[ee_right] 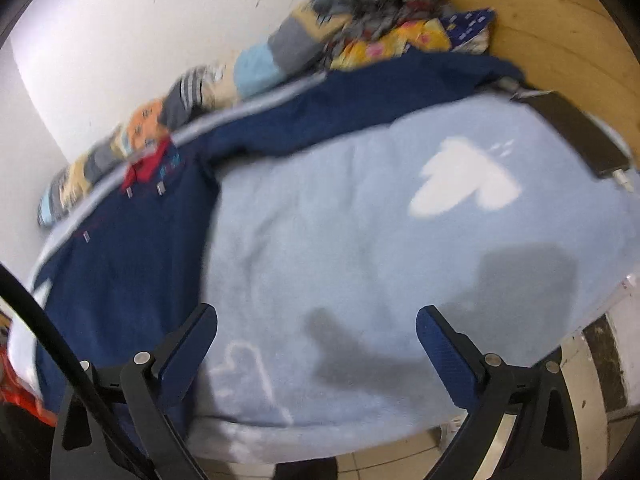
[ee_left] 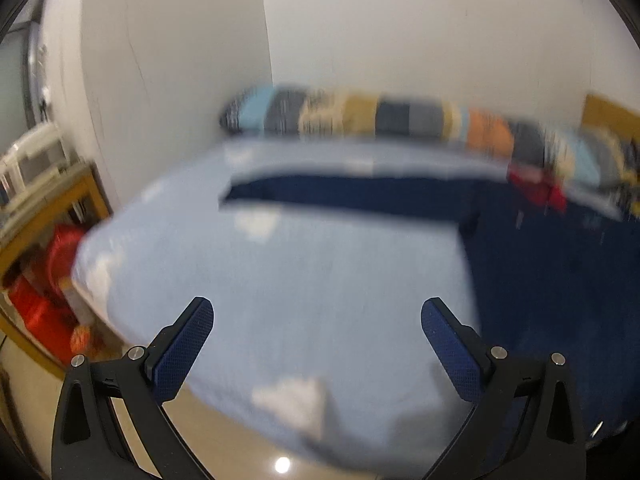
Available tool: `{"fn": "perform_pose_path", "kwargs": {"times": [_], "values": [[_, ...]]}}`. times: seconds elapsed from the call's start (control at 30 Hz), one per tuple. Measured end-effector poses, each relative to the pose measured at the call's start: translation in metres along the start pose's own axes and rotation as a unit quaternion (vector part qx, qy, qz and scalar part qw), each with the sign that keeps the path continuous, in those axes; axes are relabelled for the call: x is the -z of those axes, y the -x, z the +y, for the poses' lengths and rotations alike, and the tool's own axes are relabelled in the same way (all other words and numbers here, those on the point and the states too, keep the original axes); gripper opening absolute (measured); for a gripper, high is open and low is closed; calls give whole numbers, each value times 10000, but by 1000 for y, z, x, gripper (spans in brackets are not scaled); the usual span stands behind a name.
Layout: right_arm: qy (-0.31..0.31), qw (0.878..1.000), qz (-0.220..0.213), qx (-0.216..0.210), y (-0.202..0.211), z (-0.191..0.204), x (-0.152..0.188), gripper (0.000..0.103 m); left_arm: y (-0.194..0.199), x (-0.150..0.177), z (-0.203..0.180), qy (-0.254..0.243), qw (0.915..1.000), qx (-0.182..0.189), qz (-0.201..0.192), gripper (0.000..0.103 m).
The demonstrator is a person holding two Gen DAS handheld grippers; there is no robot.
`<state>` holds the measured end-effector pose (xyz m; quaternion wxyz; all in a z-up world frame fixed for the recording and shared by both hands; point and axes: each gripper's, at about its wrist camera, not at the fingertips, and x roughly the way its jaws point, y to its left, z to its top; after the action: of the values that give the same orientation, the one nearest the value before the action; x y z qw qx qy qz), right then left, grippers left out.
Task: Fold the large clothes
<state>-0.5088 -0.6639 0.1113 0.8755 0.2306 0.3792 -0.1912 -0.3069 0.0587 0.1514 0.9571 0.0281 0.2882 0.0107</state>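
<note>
Pale-blue fleece bedspread (ee_right: 340,240) carries the navy-blue hooded sweatshirt (ee_right: 120,248), spread flat toward ten o'clock. Left gripper (ee_left: 317,344) and right gripper (ee_right: 316,354) hover spread wide, empty. Folding looks unstarted; next, likely reach a sleeve.

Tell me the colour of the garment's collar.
Red, on the dark navy garment; the collar shows best in the right wrist view.

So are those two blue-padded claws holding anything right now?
No. The left gripper and the right gripper both stand wide open with nothing between them, above the light blue bedspread. The navy blue garment lies untouched.
</note>
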Motion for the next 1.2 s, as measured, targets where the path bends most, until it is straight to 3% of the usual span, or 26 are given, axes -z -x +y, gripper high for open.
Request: {"fn": "perform_pose_path", "kwargs": {"times": [0.1,0.2,0.3,0.43,0.57,0.63,0.73,0.83,0.9,1.03,1.2], "values": [[-239,9982,-485,-263,40,1,-27,102,33,-48,-24,80,9979,443,-471,103],[-383,9929,-946,-618,78,13,-65,102,59,-87,-62,177,9896,1198,-776,103],[-464,9871,-1308,-796,112,35,-89,102,69,-110,-99,320,9780,1897,-809,103],[-756,9798,-1390,-1222,121,67,-112,102,63,-119,-164,354,9696,2342,-608,103],[-1064,9704,-1120,-1858,80,106,-123,102,34,-110,-241,-56,9712,2357,-347,103],[-1115,9681,-825,-2087,41,130,-123,102,5,-99,-281,-369,9728,2286,-99,103],[-949,9693,-315,-2245,-20,155,-106,102,-20,-64,-313,-741,9753,2082,13,103],[-1196,9601,431,-2492,-71,159,-92,99,-51,-46,-326,-807,9754,1988,498,103],[-1314,9531,678,-2641,-90,164,-84,99,-61,-46,-330,-709,9742,2050,629,103],[-810,9651,667,-2400,-102,182,-74,99,-60,-53,-329,-850,9783,1844,418,103],[-422,9600,705,-2676,-108,208,-65,99,-63,-50,-334,-977,9804,1656,431,103]]}}
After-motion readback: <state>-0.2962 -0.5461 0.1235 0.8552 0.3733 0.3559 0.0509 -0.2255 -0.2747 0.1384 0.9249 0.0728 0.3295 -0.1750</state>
